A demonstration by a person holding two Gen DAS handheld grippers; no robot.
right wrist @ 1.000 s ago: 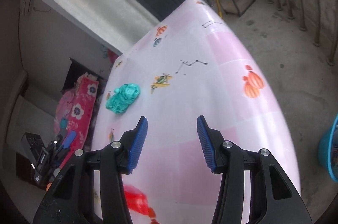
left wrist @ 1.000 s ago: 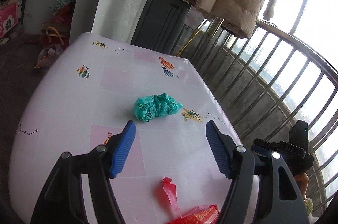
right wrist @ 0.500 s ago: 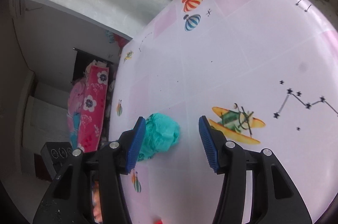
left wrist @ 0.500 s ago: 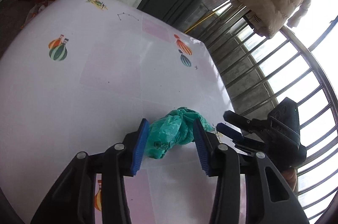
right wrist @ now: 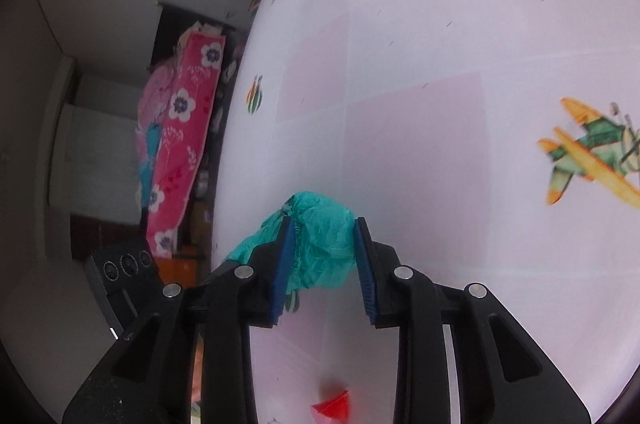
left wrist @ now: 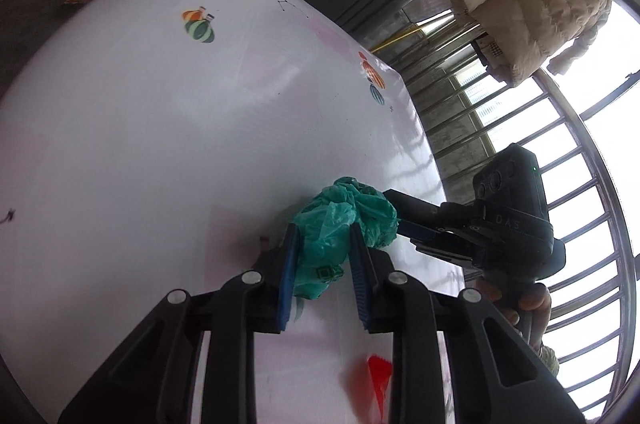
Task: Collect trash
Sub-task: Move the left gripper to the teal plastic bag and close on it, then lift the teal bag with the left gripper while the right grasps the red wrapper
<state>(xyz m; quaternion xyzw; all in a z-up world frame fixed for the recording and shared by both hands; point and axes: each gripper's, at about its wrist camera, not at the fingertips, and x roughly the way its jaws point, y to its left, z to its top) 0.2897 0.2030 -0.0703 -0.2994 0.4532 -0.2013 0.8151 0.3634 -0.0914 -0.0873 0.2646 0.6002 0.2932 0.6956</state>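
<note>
Both grippers were clamped on the same crumpled teal plastic bag (left wrist: 345, 224), which lay on the balloon-and-airplane printed tablecloth (left wrist: 140, 143). The left gripper (left wrist: 323, 236) pinched the near, lower fold between its blue pads, jaws drawn in tight against the plastic. The right gripper (right wrist: 322, 224) gripped the other end of the wad, its jaws likewise closed on the bag; in the left view it reached in from the railing side.

To do this step well, the two holds probably wanted to work against each other gently — one anchoring while the other drew the film outward — so the bag would open or lift without tearing. Thin plastic like this slips and stretches, so a slow, even pull seemed wiser than a jerk, and both grips looked set deep enough in the folds not to slide off.

A scrap of red plastic (left wrist: 379, 378) lay on the cloth near the left gripper's base, apart from the bag, likely the next piece to collect.

For room, the cloth ahead of the bag was bare. The table's right edge ran near the right gripper, with the metal balcony railing (left wrist: 560, 127) beyond — the tighter side. Upward looked free.
</note>
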